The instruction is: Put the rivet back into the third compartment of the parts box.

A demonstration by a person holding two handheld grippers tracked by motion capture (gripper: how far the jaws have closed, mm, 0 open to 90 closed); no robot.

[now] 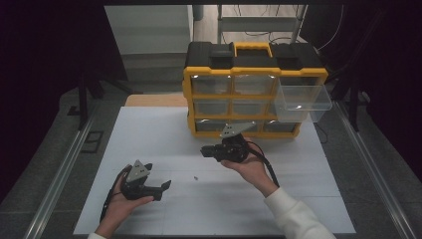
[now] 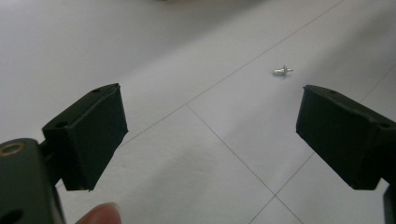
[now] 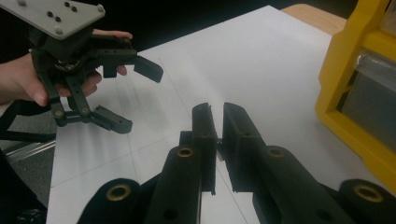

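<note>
Left gripper (image 1: 166, 185): jaws wide apart, nothing between them, held low over the white table (image 1: 149, 129)
Small metal pin (image 2: 283, 70): lies on the table ahead of the left jaws, nearer the right-hand one, clear of both
Right gripper (image 3: 215, 112): jaws nearly together, a narrow gap, whether something tiny sits in it I cannot tell
Yellow drawer organizer (image 1: 254, 89): beside the right jaws, one clear drawer (image 1: 302, 102) pulled out
</note>
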